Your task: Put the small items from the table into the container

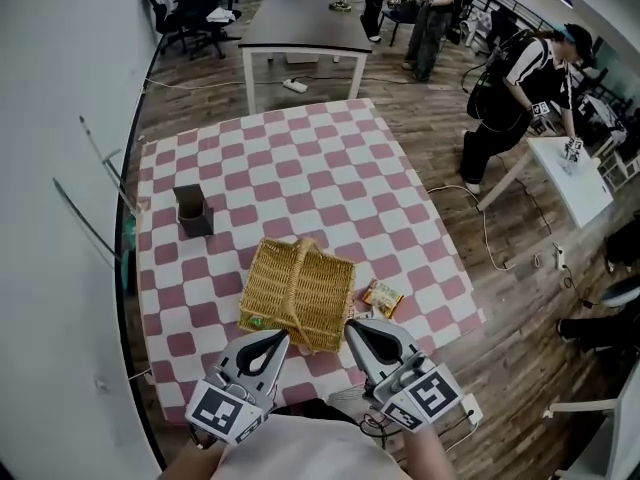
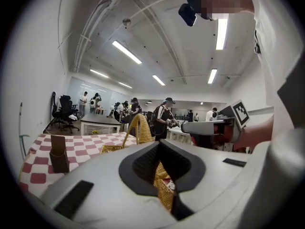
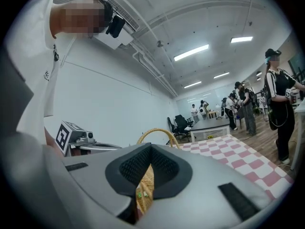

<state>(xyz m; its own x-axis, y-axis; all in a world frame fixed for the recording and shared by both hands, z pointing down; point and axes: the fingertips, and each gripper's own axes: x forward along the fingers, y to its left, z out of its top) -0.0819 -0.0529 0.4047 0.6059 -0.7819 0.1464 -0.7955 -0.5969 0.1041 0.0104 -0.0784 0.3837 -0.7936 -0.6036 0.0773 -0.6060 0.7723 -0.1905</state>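
Note:
A wicker basket (image 1: pixel 300 290) with an arched handle stands near the front of the pink-and-white checkered table (image 1: pixel 300 168). An orange snack packet (image 1: pixel 383 298) lies on the cloth just right of the basket. A small green item (image 1: pixel 256 320) shows at the basket's front left corner. My left gripper (image 1: pixel 279 337) is shut and empty, its tips at the basket's near edge. My right gripper (image 1: pixel 351 327) is also shut and empty, at the basket's near right corner, close to the packet. In both gripper views the basket handle (image 2: pixel 138 128) (image 3: pixel 157 132) rises right ahead of the jaws.
A dark brown open box (image 1: pixel 193 211) stands on the table's left side. Behind the checkered table is a grey table (image 1: pixel 305 23); a white table (image 1: pixel 575 178) with a person bent over it is to the right. Cables and a power strip (image 1: pixel 560 258) lie on the wooden floor.

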